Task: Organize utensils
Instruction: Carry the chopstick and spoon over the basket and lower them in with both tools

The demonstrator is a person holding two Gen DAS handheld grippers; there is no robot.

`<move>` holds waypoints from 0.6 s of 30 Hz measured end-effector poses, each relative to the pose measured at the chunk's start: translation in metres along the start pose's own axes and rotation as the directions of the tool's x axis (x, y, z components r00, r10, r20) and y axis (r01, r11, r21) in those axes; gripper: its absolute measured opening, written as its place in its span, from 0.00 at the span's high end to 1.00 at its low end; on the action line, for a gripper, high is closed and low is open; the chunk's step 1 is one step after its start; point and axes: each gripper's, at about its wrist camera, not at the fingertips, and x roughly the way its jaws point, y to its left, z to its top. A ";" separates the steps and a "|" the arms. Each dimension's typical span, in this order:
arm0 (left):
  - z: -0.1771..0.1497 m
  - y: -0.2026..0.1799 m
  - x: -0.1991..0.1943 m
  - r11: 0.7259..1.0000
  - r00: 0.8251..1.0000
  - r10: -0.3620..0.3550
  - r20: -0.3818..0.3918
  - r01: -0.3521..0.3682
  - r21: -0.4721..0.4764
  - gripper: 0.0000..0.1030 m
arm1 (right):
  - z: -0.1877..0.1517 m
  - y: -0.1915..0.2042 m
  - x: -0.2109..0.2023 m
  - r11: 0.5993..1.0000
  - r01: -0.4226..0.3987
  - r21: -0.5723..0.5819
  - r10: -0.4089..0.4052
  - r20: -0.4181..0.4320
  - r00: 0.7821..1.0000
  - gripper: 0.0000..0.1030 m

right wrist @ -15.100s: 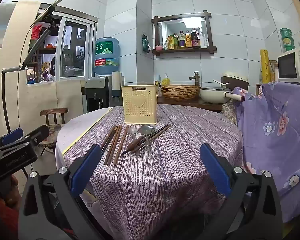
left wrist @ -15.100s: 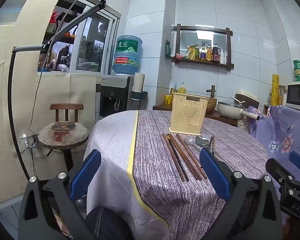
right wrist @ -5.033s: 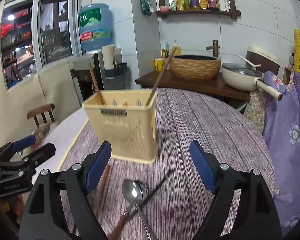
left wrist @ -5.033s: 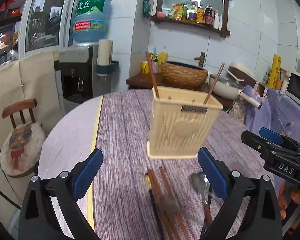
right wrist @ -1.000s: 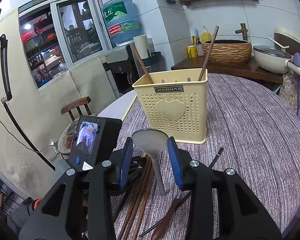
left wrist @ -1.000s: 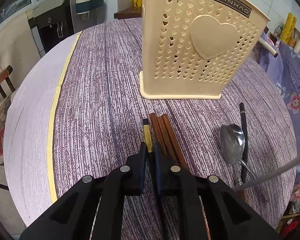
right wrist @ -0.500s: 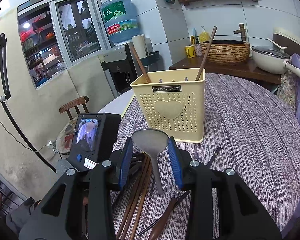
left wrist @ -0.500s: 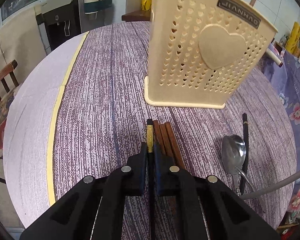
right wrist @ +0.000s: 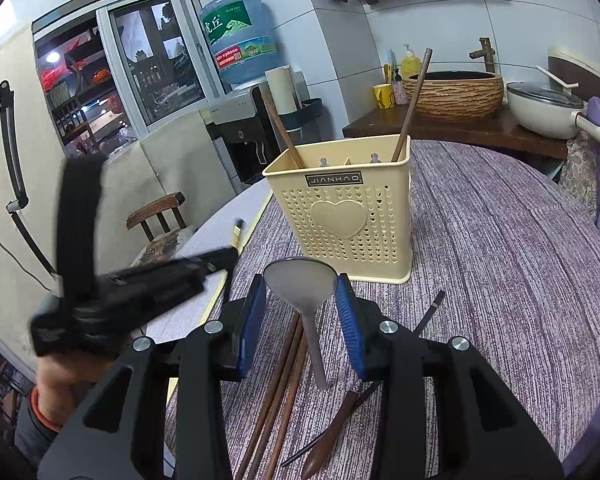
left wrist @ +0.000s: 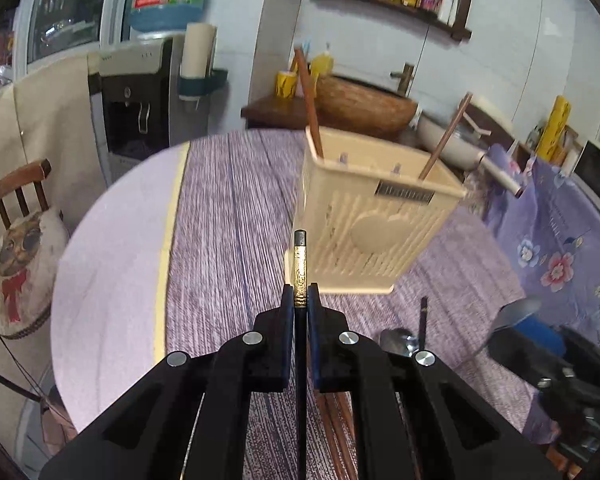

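Black chopstick pinched in one tool, metal spoon clamped in the other, both lifted off the table.

Seen from the left wrist, the left gripper [left wrist: 300, 300] has its jaws pressed together on a black chopstick [left wrist: 300, 264] with a gold band, whose tip points at the cream utensil holder [left wrist: 374, 220]. That holder stands on the purple tablecloth [left wrist: 228, 220] with two brown chopsticks [left wrist: 309, 100] leaning in it, one at each end. A second spoon [left wrist: 396, 338] lies on the cloth by a dark chopstick, lower right. From the right wrist, the right gripper [right wrist: 301, 308] is closed only as far as a metal spoon [right wrist: 301, 280] allows: the blue pads [right wrist: 346, 312] squeeze the bowl from both sides, handle hanging down. More brown chopsticks [right wrist: 284, 384] lie on the cloth beneath it, in front of the holder.
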 end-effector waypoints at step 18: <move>0.032 -0.001 -0.050 1.000 0.989 -0.016 0.147 0.013 0.022 0.93 | 0.028 0.011 -0.008 0.999 -0.037 -0.026 0.037 0.002 0.999 0.64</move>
